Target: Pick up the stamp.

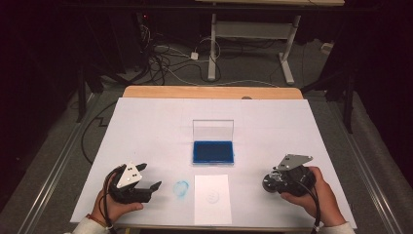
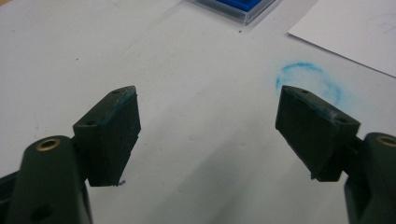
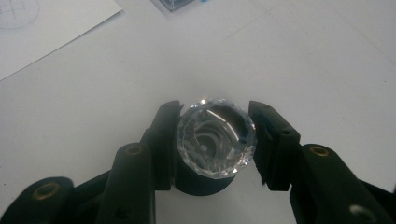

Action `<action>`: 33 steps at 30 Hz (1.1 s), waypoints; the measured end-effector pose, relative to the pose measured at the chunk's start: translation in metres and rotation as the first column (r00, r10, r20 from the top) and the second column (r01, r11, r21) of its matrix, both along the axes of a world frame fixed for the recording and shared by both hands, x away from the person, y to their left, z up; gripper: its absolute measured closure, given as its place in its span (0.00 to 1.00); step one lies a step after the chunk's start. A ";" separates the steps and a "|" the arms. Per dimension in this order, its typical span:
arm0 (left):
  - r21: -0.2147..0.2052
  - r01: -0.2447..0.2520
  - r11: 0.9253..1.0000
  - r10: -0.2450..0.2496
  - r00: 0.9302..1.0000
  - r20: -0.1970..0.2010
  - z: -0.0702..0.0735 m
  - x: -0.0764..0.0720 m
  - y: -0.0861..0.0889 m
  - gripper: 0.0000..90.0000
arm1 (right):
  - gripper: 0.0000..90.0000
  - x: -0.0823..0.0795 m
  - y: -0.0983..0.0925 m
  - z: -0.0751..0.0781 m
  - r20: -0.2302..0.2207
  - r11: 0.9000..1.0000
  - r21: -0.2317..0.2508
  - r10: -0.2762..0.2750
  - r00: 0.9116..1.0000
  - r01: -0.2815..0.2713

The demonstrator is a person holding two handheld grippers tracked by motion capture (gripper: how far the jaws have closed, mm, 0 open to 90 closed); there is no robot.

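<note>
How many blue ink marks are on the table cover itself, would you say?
1: a smudged blue ring between the left gripper and the white paper sheet. Others may be hidden.

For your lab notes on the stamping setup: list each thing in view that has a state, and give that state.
Ink pad: lid open, standing upright behind it.
Stamp: clamped in the right gripper, above the table.
Left gripper: open, holding nothing.
Paper: flat on the table, faint round print on it.
Blue ring smudge: on the table, left of the paper.

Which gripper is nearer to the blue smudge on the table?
Left. The left gripper sits open just beside the blue smudge, on its left. The right gripper, shut on a clear-topped stamp, is far off, beyond the paper sheet.
</note>
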State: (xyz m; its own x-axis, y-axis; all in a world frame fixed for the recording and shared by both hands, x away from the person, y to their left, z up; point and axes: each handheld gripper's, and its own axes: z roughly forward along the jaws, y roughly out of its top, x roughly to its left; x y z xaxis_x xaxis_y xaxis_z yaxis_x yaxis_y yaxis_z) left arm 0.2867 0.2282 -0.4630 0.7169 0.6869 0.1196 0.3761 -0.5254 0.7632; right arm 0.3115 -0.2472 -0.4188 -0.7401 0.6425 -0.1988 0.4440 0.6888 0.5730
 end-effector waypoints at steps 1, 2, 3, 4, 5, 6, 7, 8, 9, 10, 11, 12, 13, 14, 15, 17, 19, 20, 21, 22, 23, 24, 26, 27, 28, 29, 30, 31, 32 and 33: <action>0.000 0.001 1.000 -0.001 1.000 0.000 0.000 0.000 0.000 0.24 | 0.63 0.000 0.000 0.000 -0.001 1.000 -0.005 0.006 1.000 -0.006; 0.001 0.001 1.000 -0.001 1.000 -0.001 0.000 0.000 0.000 0.24 | 0.63 0.000 0.000 0.000 -0.002 1.000 -0.009 0.012 1.000 -0.012; 0.002 0.001 1.000 -0.001 1.000 0.000 0.000 0.000 0.000 0.24 | 0.63 0.001 0.000 0.001 -0.001 1.000 -0.008 0.017 1.000 -0.017; 0.000 0.003 1.000 -0.003 1.000 0.000 0.000 0.000 0.000 0.24 | 0.63 0.001 -0.001 0.000 -0.002 1.000 -0.004 0.019 1.000 -0.019; 0.000 0.005 1.000 -0.005 1.000 0.001 0.000 0.000 0.000 0.24 | 0.63 0.002 -0.001 0.000 -0.002 1.000 -0.003 0.021 1.000 -0.021; -0.001 0.007 1.000 -0.007 1.000 0.001 0.000 0.000 0.000 0.24 | 0.63 0.002 -0.001 0.000 -0.002 1.000 -0.003 0.021 1.000 -0.021; -0.004 0.011 1.000 -0.011 1.000 0.003 0.001 0.000 0.001 0.24 | 0.63 0.001 -0.001 0.000 -0.001 1.000 -0.003 0.022 1.000 -0.022; -0.007 0.011 1.000 -0.011 1.000 0.004 0.001 -0.001 0.001 0.24 | 0.63 0.001 -0.001 0.000 0.000 1.000 -0.001 0.020 1.000 -0.020; -0.007 0.014 1.000 -0.014 1.000 0.004 0.001 -0.001 0.001 0.23 | 0.63 0.001 -0.002 0.000 -0.002 1.000 0.007 0.016 1.000 -0.016; -0.013 0.022 1.000 -0.022 1.000 0.004 0.001 -0.001 0.001 0.22 | 0.63 0.001 -0.002 0.000 -0.003 1.000 0.015 0.013 1.000 -0.012; -0.017 0.028 0.999 -0.028 1.000 0.008 0.001 -0.001 0.001 0.22 | 0.63 0.001 -0.003 0.000 -0.003 1.000 0.020 0.017 1.000 -0.017; -0.024 0.031 0.999 -0.030 0.999 0.013 0.002 -0.001 0.001 0.21 | 0.63 0.001 -0.004 0.001 0.000 1.000 0.018 0.015 1.000 -0.015; -0.031 0.034 0.999 -0.033 0.999 0.018 0.002 -0.002 0.001 0.20 | 0.63 0.001 -0.005 0.001 0.006 1.000 0.026 0.010 1.000 -0.011; -0.034 0.037 0.999 -0.036 0.999 0.019 0.003 -0.002 0.002 0.20 | 0.63 0.001 -0.005 0.001 0.006 1.000 0.026 0.010 1.000 -0.011; -0.035 0.031 0.999 -0.031 0.999 0.018 0.003 -0.001 0.002 0.20 | 0.63 0.000 -0.005 0.001 0.009 0.999 0.034 0.004 1.000 -0.004; -0.032 0.030 0.999 -0.030 0.999 0.016 0.002 0.000 0.002 0.20 | 0.63 0.000 -0.006 0.001 0.012 0.999 0.043 0.002 1.000 -0.003; -0.036 0.028 0.999 -0.027 1.000 0.010 0.002 0.000 0.002 0.20 | 0.63 0.000 -0.007 0.001 0.020 0.999 0.040 0.002 1.000 -0.003; -0.036 0.033 0.999 -0.033 0.999 0.009 0.002 0.000 0.003 0.20 | 0.63 0.000 -0.007 0.001 0.020 0.999 0.040 0.002 1.000 -0.003; -0.033 0.035 0.999 -0.034 0.999 0.014 0.002 0.000 0.003 0.20 | 0.63 0.001 -0.008 0.002 0.032 0.999 0.050 -0.016 0.999 0.014; -0.028 0.032 0.999 -0.032 0.999 0.019 0.002 0.000 0.002 0.20 | 0.63 0.001 -0.008 0.002 0.032 0.999 0.050 -0.016 0.999 0.014; -0.029 0.032 0.999 -0.032 0.999 0.020 0.002 0.000 0.002 0.20 | 0.63 0.001 -0.009 0.002 0.040 0.998 0.058 -0.021 0.999 0.018; -0.029 0.032 0.999 -0.032 0.999 0.020 0.003 0.000 0.002 0.20 | 0.63 0.000 -0.010 0.004 0.046 0.997 0.070 -0.018 0.999 0.015; -0.027 0.031 0.999 -0.030 0.999 0.023 0.003 0.000 0.001 0.20 | 0.63 0.000 -0.010 0.004 0.044 0.997 0.078 -0.018 0.999 0.015; -0.025 0.031 0.999 -0.031 0.999 0.023 0.003 0.000 0.001 0.20 | 0.63 0.000 -0.010 0.005 0.048 0.997 0.083 -0.011 0.999 0.007; -0.024 0.032 0.999 -0.032 0.999 0.023 0.003 0.000 0.001 0.20 | 0.63 -0.001 -0.010 0.005 0.051 0.997 0.082 -0.008 0.999 0.004; -0.025 0.032 0.999 -0.032 0.999 0.021 0.002 -0.001 0.001 0.20 | 0.63 -0.001 -0.010 0.005 0.059 0.997 0.080 -0.004 0.998 -0.001; -0.021 0.030 0.999 -0.029 0.999 0.017 0.001 -0.001 0.001 0.20 | 0.63 0.000 -0.010 0.007 0.076 0.996 0.093 -0.012 0.997 0.005; -0.017 0.026 1.000 -0.026 1.000 0.011 0.000 -0.002 0.002 0.21 | 0.63 0.001 -0.010 0.009 0.081 0.995 0.099 -0.014 0.997 0.006; -0.017 0.024 1.000 -0.024 1.000 0.008 -0.001 -0.003 0.003 0.21 | 0.63 0.002 -0.009 0.010 0.089 0.994 0.108 -0.007 0.996 -0.003; -0.020 0.023 1.000 -0.023 1.000 0.006 -0.001 -0.004 0.004 0.21 | 0.63 0.002 -0.009 0.010 0.089 0.994 0.108 -0.007 0.996 -0.003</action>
